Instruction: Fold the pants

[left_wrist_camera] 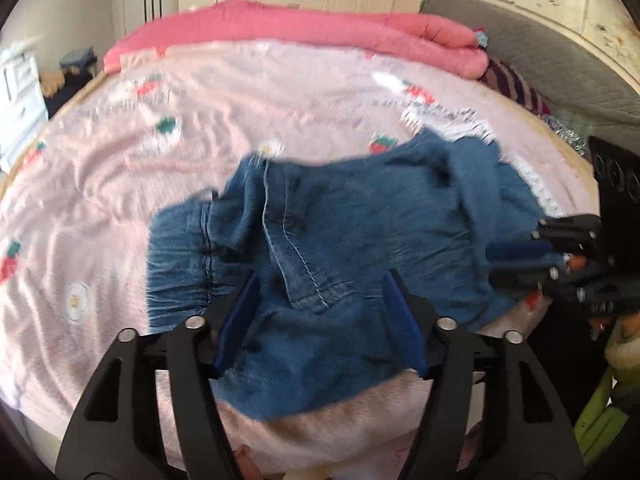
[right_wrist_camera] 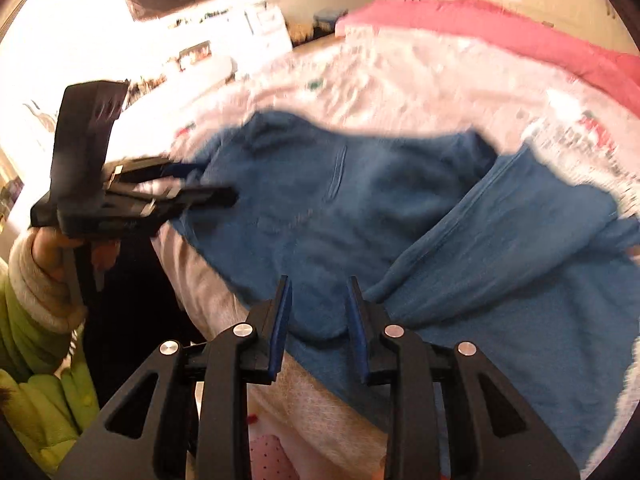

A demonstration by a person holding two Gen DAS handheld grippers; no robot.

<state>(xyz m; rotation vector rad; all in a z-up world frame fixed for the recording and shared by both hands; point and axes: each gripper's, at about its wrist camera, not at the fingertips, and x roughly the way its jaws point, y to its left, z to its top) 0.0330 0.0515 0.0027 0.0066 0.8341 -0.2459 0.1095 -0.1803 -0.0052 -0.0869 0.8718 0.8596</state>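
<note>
**Pink bedspread, blue pants rumpled near its front edge**

Strawberry-print bedspread (left_wrist_camera: 100,184) covers the bed, a pink quilt (left_wrist_camera: 280,28) along the far side. Blue pants (left_wrist_camera: 340,240) lie crumpled near the edge. The left gripper (left_wrist_camera: 320,280) is spread wide, denim between its fingers, not clamped. The right gripper (right_wrist_camera: 318,292) is parted over cloth, gripping nothing.

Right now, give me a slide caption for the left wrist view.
Open left gripper over rumpled blue denim pants on a pink strawberry-print bedspread, right gripper at the pants' right edge.
</note>
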